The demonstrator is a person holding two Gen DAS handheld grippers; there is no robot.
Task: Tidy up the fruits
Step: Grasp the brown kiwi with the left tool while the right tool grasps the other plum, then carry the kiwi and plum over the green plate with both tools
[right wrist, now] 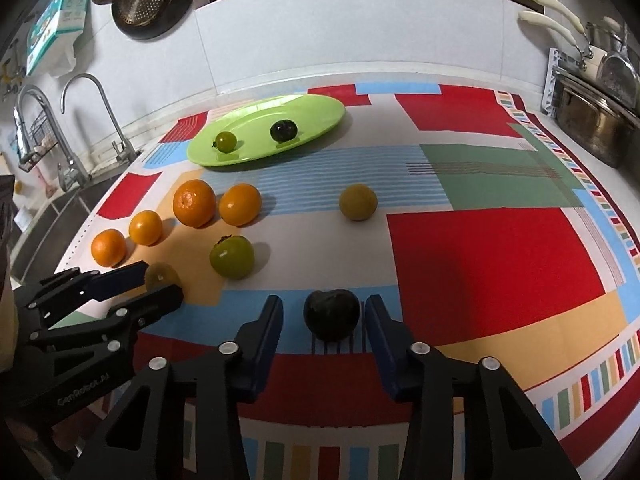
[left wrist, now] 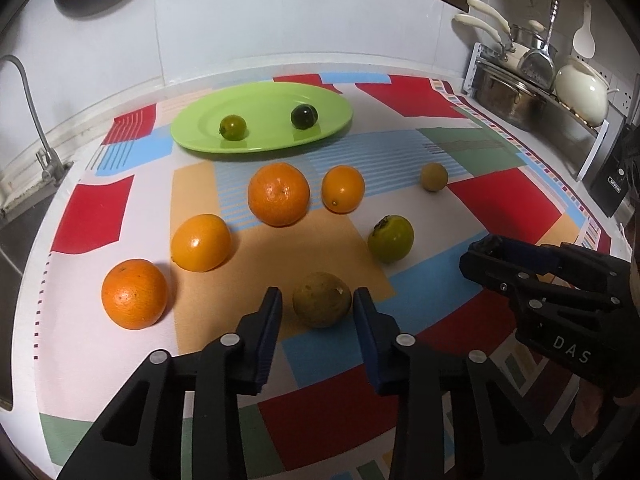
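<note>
From the right wrist, we saw the brownish fruit [right wrist: 160, 276] partly hidden behind the left hand-held gripper [right wrist: 154, 286]. The sink [left wrist: 16, 240] was cut off by the left edge of the left wrist view, as was the right hand-held gripper's [left wrist: 478, 258] body at the right edge. We could not identify the dark fruit [right wrist: 331, 314] between the right fingers.

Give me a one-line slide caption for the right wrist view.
Right gripper, jaws open, straddles a dark fruit on the patterned cloth; green plate behind.
</note>
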